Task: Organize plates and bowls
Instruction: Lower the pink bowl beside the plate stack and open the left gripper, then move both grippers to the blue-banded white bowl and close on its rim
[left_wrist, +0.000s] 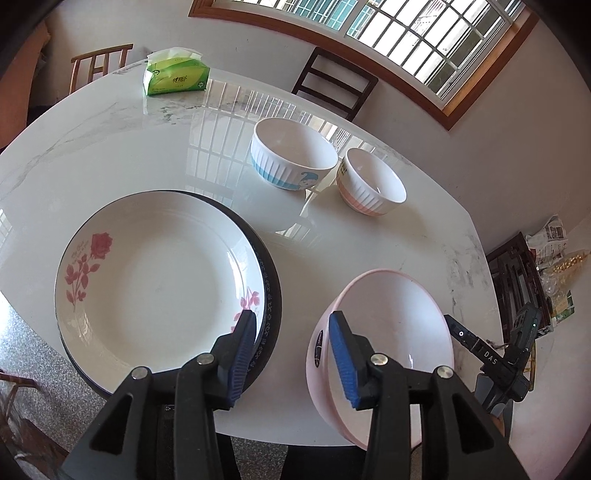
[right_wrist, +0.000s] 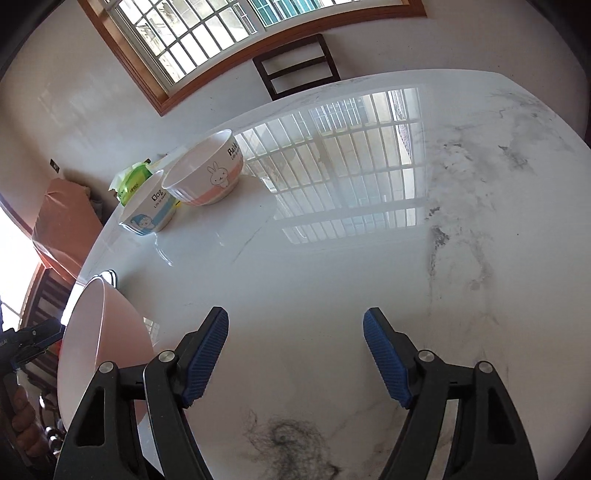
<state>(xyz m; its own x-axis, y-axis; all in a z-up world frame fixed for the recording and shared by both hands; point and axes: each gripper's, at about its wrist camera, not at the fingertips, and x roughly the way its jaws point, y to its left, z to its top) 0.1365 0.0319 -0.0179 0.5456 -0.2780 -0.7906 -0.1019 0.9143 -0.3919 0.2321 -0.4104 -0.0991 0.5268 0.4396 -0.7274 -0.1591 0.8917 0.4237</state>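
Left gripper (left_wrist: 291, 354) half-wide, right gripper (right_wrist: 295, 354) wide, both holding nothing; pink bowl (left_wrist: 384, 354) sits at table (left_wrist: 184, 147) edge; should pinch rim squarely, lift level.

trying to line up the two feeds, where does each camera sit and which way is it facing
Left wrist: on the left gripper, looking down past its open fingers at the flowered plate, pink bowl and two small bowls; the right gripper shows at the right edge.
Right wrist: on the right gripper, looking down over bare table between its open fingers; a hand shows at the left edge.
Shared: pink bowl, blue-striped bowl, pink-striped bowl, tissue pack, window.
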